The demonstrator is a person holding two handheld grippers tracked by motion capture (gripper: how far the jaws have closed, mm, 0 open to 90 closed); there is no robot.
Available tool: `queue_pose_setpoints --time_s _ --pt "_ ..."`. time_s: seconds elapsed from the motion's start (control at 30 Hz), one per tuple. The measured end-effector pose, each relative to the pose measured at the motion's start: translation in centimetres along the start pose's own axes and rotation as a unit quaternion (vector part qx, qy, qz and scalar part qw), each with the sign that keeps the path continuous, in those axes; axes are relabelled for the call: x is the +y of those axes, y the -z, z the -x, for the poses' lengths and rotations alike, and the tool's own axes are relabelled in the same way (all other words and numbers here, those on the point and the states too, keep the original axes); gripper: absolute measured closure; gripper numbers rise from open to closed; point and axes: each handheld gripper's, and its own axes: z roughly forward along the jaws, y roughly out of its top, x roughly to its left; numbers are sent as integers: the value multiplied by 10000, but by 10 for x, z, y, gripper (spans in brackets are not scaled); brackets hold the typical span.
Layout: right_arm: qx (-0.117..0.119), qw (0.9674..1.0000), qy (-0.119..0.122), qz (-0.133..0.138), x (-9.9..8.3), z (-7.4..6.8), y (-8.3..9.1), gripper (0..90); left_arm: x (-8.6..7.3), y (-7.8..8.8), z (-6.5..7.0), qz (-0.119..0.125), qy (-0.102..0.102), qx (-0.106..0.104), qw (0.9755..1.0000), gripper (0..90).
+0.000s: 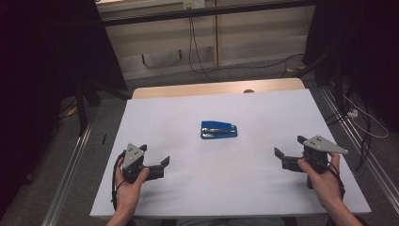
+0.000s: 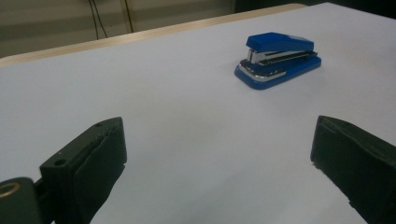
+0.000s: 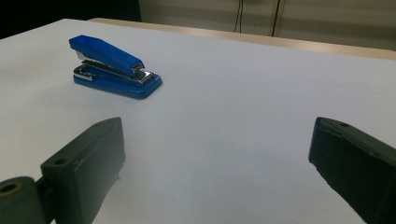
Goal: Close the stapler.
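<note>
A blue stapler (image 1: 219,130) lies closed near the middle of the white table (image 1: 221,188). My left gripper (image 1: 155,154) is held low at the near left, open and empty, with its jaws pointing right toward the middle. Held at the near right, my right gripper (image 1: 288,146) is open and empty too, its jaws pointing left. In the left gripper view the stapler (image 2: 278,59) sits ahead to the right, well beyond the left gripper (image 2: 219,154). In the right gripper view the stapler (image 3: 114,67) rests ahead to the left, far from the right gripper (image 3: 217,154).
A wooden strip (image 1: 216,88) runs along the table's far edge. Cables (image 1: 362,117) trail on the floor at the right, and metal rails (image 1: 70,160) flank the table. Dark curtains (image 1: 42,56) hang on both sides.
</note>
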Motion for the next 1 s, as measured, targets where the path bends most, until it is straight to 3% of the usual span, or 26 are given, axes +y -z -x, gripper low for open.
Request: queue_pose_setpoints --time_s 0.2,0.6,0.8,1.0 --pt "-78 9999 -60 27 -5 2 8 36 -6 7 -3 28 23 156 9999 37" --pt "-140 9998 -107 76 -14 1 22 32 -15 16 -3 24 106 240 9997 37" --pt "-217 9997 -132 60 -21 2 23 32 -17 19 0 97 -10 216 9997 37" --pt "-229 9993 -185 216 -18 1 20 32 -16 20 -4 222 223 180 9993 37"
